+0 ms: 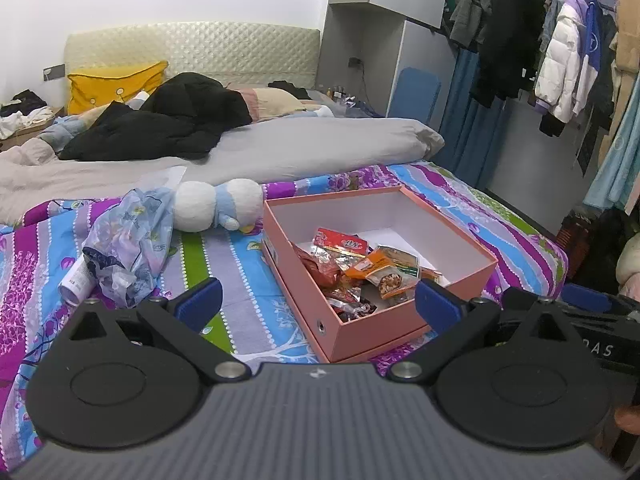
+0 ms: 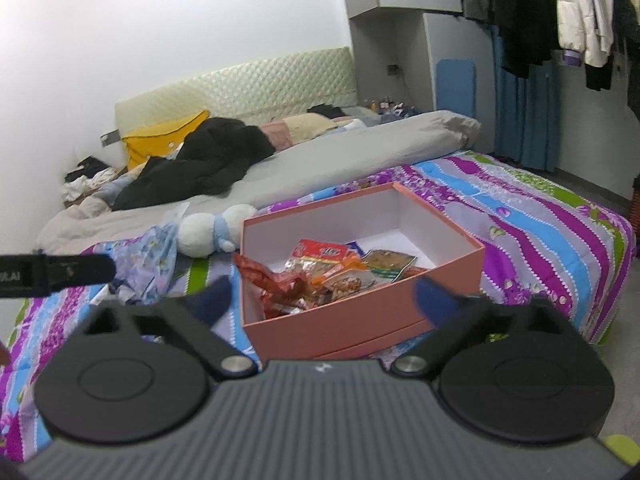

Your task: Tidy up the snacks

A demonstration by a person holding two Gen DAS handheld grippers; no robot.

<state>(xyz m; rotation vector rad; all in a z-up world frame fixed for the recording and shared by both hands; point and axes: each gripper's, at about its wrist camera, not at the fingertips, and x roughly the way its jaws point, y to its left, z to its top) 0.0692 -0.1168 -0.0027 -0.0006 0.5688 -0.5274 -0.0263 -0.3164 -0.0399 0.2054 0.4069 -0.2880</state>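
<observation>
A pink open box (image 1: 360, 330) sits on the striped bedspread and holds several snack packets (image 1: 362, 264) in red and orange wrappers. It also shows in the right wrist view (image 2: 348, 320) with the snack packets (image 2: 320, 272) inside. My left gripper (image 1: 318, 306) is open and empty, held above the box's near left corner. My right gripper (image 2: 322, 300) is open and empty, held just in front of the box's near wall. The right gripper's body shows at the right edge of the left wrist view (image 1: 580, 320).
A crumpled blue plastic bag (image 1: 124, 240) and a white tube (image 1: 74, 280) lie left of the box. A white and blue plush toy (image 1: 218, 206) lies behind them. A grey duvet (image 1: 280, 148), black clothes (image 1: 168, 120) and a yellow pillow (image 1: 108, 84) lie farther back. Coats hang at right.
</observation>
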